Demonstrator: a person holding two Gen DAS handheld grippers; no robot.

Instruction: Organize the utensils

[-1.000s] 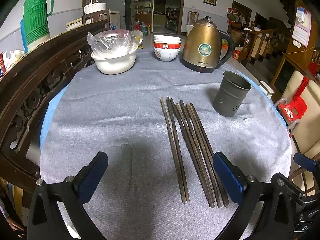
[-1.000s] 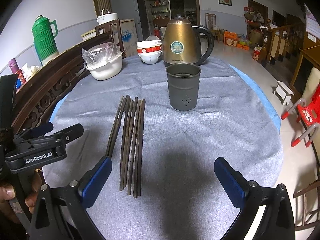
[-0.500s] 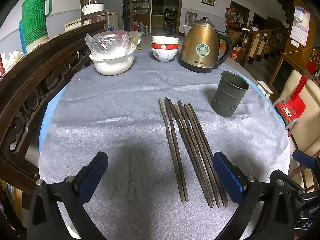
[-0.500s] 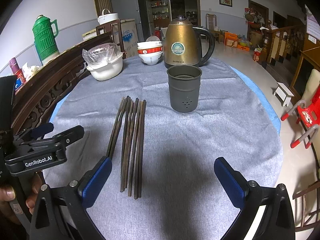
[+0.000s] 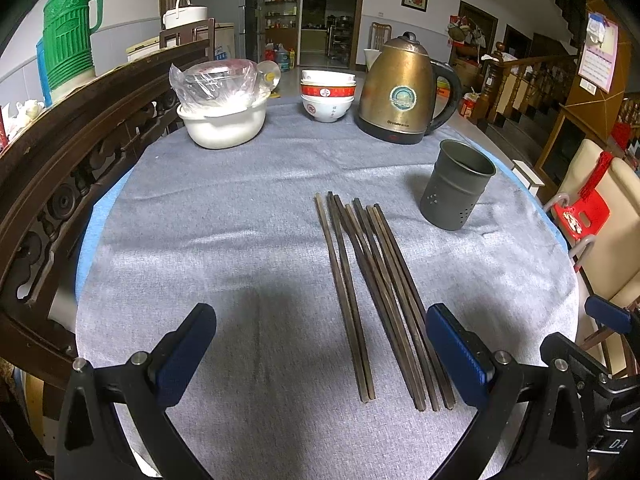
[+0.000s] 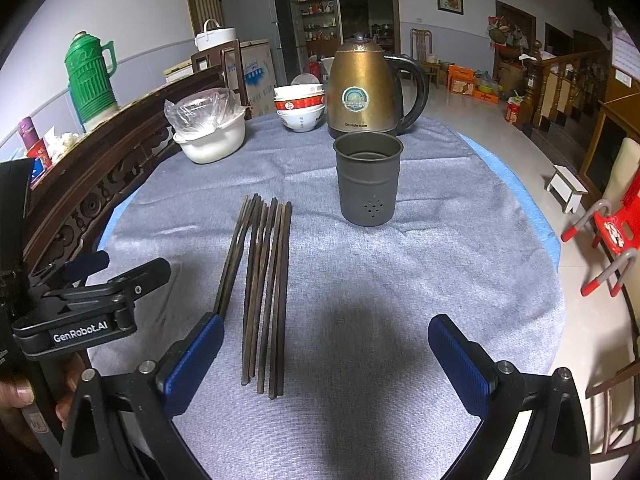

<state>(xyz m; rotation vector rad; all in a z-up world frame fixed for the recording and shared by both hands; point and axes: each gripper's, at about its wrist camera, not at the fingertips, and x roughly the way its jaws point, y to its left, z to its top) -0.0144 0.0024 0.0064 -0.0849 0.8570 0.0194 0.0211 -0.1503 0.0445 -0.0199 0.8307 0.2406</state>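
Note:
Several dark wooden chopsticks [image 5: 380, 292] [image 6: 264, 280] lie side by side on the grey cloth [image 5: 240, 240], running away from me. A grey metal holder cup [image 5: 458, 184] [image 6: 368, 178] with small holes stands upright and empty beyond them to the right. My left gripper [image 5: 320, 356] hovers open over the near ends of the chopsticks, its right pad beside the outermost one. My right gripper [image 6: 326, 364] is open too, with the chopsticks just inside its left finger. The left gripper [image 6: 80, 300] also shows at the left edge of the right wrist view.
At the back stand a brass kettle [image 5: 404, 92], stacked red-and-white bowls [image 5: 328, 94] and a white bowl with a plastic bag [image 5: 222, 106]. A carved wooden chair back [image 5: 60, 168] curves along the left. A green thermos [image 5: 68, 36] stands behind it; red stool [image 5: 580, 216] at right.
Both grippers stay open. The view has shifted slightly, with the table's objects sitting a little nearer; the chopsticks and cup have not moved.

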